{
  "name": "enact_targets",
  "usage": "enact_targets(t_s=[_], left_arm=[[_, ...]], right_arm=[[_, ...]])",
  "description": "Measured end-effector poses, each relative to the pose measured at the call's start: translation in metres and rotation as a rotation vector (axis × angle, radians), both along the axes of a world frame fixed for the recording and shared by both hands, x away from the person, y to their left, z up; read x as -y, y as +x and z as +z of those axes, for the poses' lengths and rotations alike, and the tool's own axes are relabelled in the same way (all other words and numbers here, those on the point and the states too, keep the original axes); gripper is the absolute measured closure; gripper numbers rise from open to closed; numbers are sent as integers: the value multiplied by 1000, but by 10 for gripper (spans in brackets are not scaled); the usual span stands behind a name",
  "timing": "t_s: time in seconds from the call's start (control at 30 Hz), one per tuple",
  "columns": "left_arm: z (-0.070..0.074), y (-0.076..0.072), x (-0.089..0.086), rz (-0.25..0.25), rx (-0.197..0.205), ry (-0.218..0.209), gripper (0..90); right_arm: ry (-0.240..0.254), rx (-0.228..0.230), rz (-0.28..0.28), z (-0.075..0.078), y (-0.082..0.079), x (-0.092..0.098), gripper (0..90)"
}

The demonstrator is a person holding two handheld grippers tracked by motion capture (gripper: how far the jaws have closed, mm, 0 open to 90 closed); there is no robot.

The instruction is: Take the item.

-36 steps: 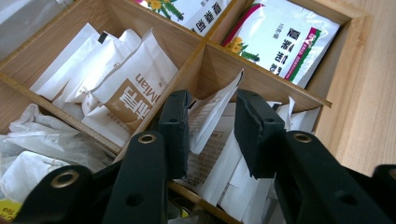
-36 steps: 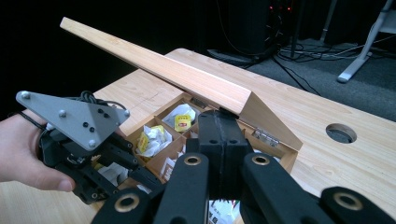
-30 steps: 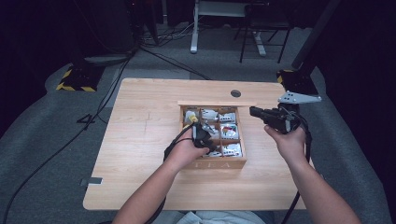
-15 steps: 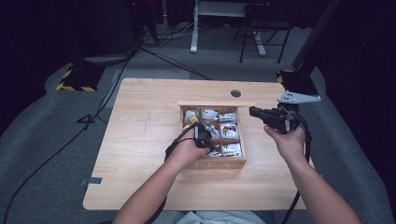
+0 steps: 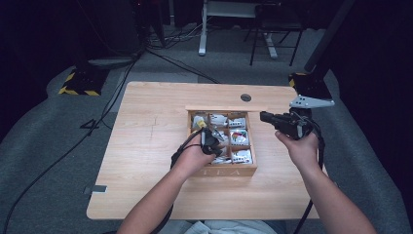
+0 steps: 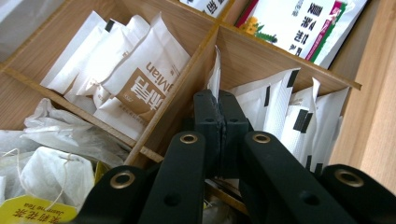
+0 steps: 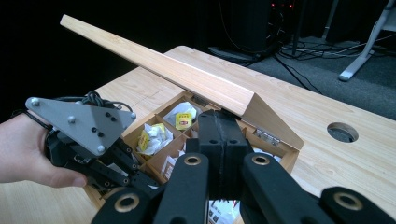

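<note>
Both grippers' fingers (image 6: 218,122) pressed closed.

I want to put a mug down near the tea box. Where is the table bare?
The light wooden table is bare left of the open wooden tea box, and along its near edge. Crowded: the box's compartments, packed with tea bags, where the left claw pinches a white sachet. The right claw hovers over the box's right side.

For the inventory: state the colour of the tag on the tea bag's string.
Yellow tag, clearest in the left gripper view.
</note>
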State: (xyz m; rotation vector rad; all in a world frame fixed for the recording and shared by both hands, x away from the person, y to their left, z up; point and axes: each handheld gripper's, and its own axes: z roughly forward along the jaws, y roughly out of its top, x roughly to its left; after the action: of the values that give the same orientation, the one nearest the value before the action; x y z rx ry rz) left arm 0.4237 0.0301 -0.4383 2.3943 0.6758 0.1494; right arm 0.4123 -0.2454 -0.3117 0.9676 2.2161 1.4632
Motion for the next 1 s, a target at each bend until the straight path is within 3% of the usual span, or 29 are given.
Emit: enact_targets(t_s=[0.23,0.57,1.0], left_arm=[[4,0,-7,-6,-4,-52,896],[18,-3,-13,-23,34,-113,897],[35,-11,-33,-44,47,-239,898]], right_arm=[[1,0,1,0,0,0,900],[0,0,-1,0,0,0,899],[1,-4,-2,0,0,0,899]])
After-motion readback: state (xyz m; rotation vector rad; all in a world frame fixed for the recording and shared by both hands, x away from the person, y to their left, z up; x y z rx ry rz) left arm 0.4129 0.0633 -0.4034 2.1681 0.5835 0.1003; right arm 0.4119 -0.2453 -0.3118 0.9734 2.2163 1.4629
